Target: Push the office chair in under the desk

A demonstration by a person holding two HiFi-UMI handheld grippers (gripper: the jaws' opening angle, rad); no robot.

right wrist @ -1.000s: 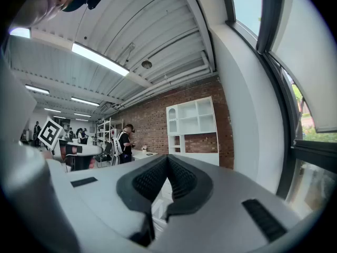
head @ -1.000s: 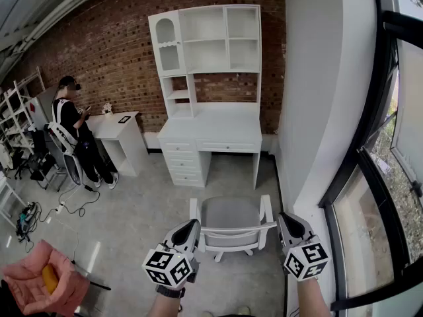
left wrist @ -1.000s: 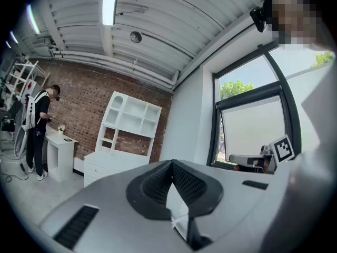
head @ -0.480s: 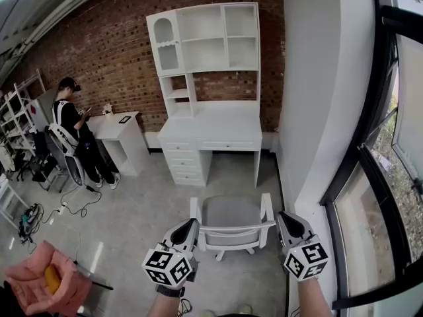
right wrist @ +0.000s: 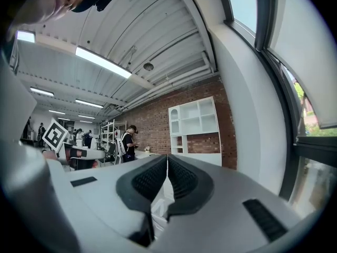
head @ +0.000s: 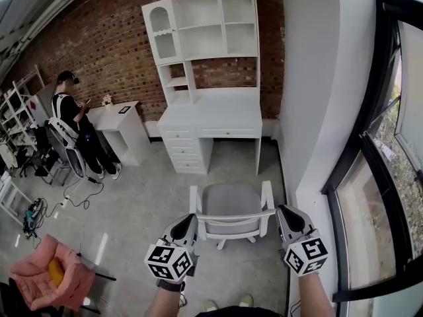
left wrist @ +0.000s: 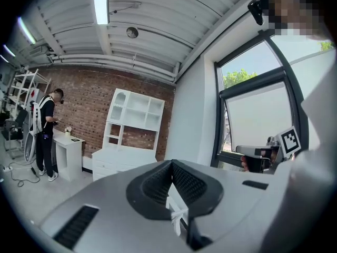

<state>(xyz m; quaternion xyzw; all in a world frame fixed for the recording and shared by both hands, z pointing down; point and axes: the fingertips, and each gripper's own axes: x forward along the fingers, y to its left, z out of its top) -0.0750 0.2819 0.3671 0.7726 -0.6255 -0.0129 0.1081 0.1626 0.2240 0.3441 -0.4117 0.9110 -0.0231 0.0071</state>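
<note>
My left gripper [head: 187, 224] is sinking slightly toward the office chair [head: 231, 215] just ahead of the jaws. Like on my right gripper [head: 286, 213], the jaws are staying fully closed and are holding nothing. The chair is still standing apart from the table [head: 218, 114], so I think the push is only beginning.

Premises: an open-plan office or workroom in an industrial-style shell.

Grounds: an exposed red brick wall [head: 99, 38] stands well ahead of the left gripper [head: 190, 220] and right gripper [head: 284, 211]. A white wooden desk with drawers and shelf hutch [head: 211, 117] stands against it. A white-framed grey-seated office chair [head: 230, 213] sits just ahead of both.

Far to the left gripper's left:
- small white side desk [head: 119, 121]
- standing person [head: 69, 117]
- white metal racking [head: 16, 104]
- loose cables [head: 39, 213] on grey concrete floor [head: 132, 203]

A strip light [left wrist: 100, 4] is overhead, and dark-framed tall windows [head: 390, 177] stand beside the right gripper.
</note>
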